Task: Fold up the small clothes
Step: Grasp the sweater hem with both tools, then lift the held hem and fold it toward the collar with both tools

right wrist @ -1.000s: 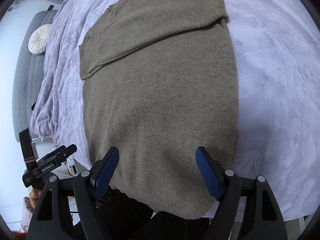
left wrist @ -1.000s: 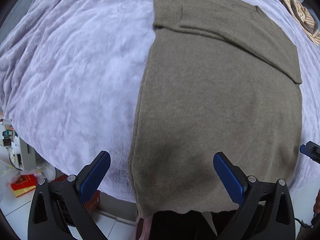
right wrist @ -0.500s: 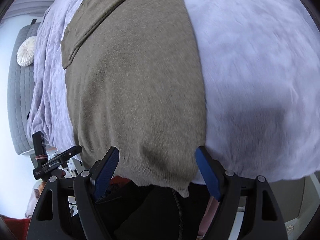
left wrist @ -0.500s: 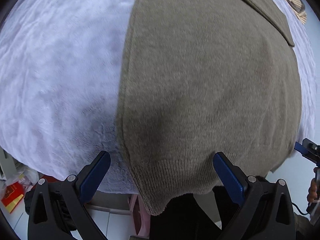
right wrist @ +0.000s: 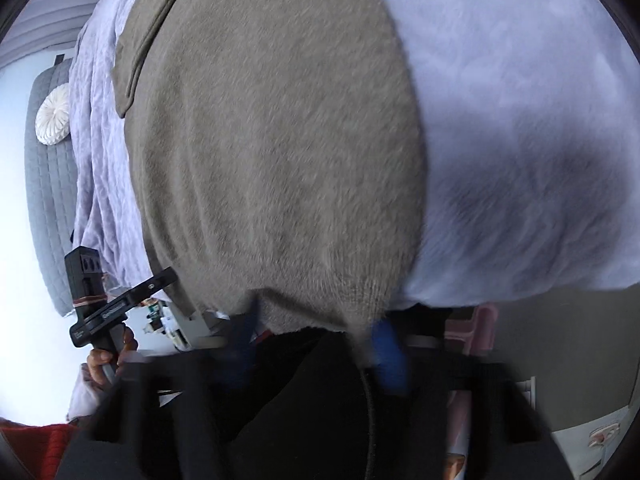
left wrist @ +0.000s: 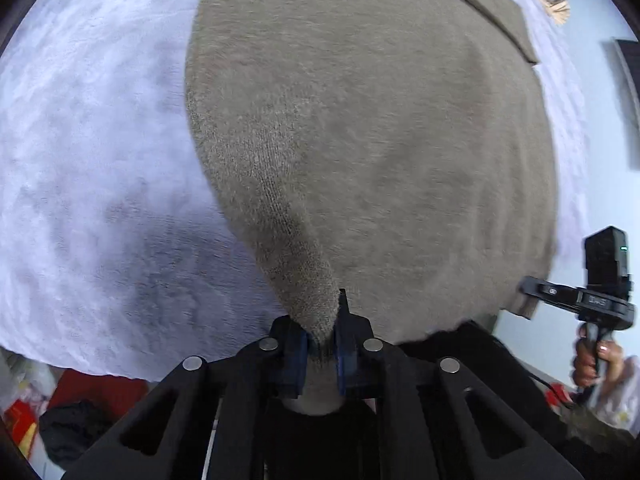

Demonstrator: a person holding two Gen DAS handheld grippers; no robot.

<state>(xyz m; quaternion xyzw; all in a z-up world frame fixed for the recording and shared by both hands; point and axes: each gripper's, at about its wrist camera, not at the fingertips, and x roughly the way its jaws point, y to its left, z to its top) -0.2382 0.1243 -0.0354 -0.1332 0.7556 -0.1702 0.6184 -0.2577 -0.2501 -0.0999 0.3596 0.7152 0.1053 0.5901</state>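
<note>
Jaws: your left gripper point(left wrist: 321, 350) had just closed onto the hem of the olive sweater point(left wrist: 372, 128), lying flat on the lilac blanket point(left wrist: 92, 152). Your right gripper point(right wrist: 320, 356) was closing, blurred, hem between. Soft, floppy knit; hem corners were the right hold.

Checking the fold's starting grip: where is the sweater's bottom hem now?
In the left wrist view, the hem is pinched in the left gripper, overhanging the lavender blanket.
</note>
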